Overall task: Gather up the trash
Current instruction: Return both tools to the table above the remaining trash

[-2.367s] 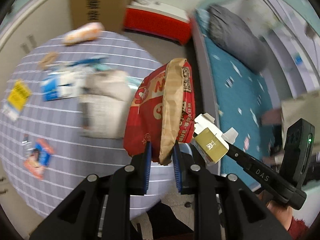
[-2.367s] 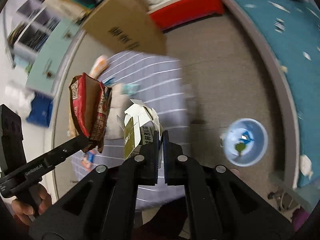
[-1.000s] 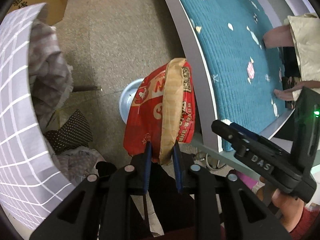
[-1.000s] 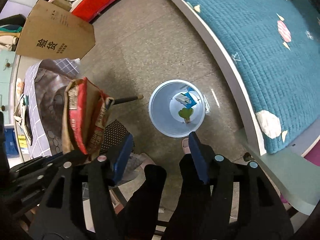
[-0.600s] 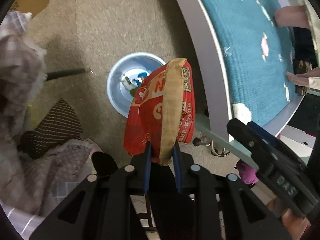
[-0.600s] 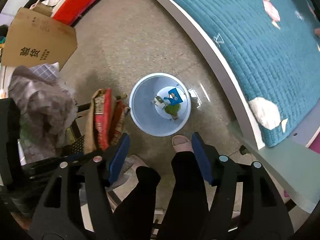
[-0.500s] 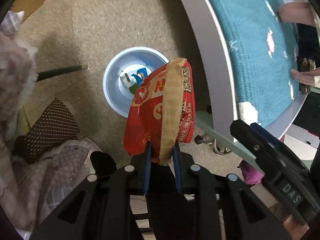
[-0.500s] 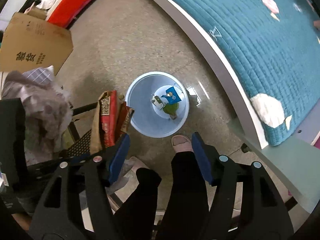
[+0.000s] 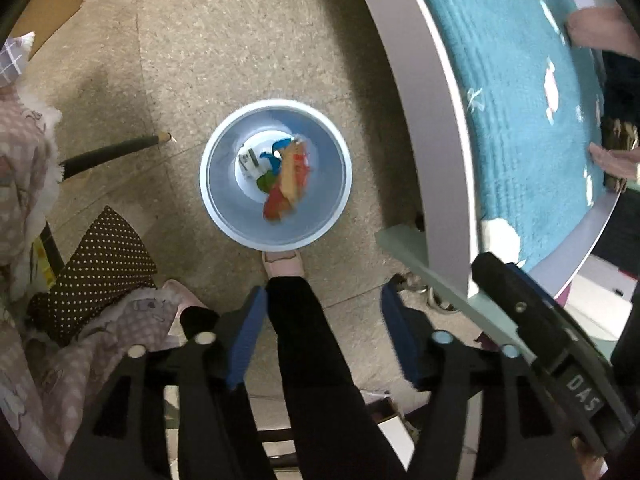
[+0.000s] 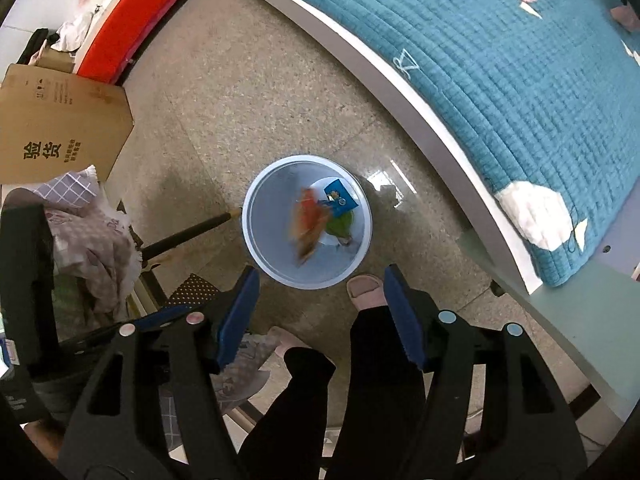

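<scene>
Both our left gripper (image 9: 320, 336) and right gripper (image 10: 320, 312) hang, jaws apart, above the bin (image 9: 276, 174); red bag (image 9: 290, 178) blurred inside; release centred over the rim.

Bin on the floor between chair and bed

The bin (image 9: 276, 174) stands on the floor (image 9: 240, 52), with the snack bag (image 9: 290, 178) and other wrappers inside it. The bed (image 9: 520, 100) runs along its right; a chair leg (image 9: 116, 151) and draped cloth (image 9: 24, 184) lie left. A slippered foot (image 9: 284, 262) touches the bin's near rim. A cardboard box (image 10: 60, 128) sits far left.
</scene>
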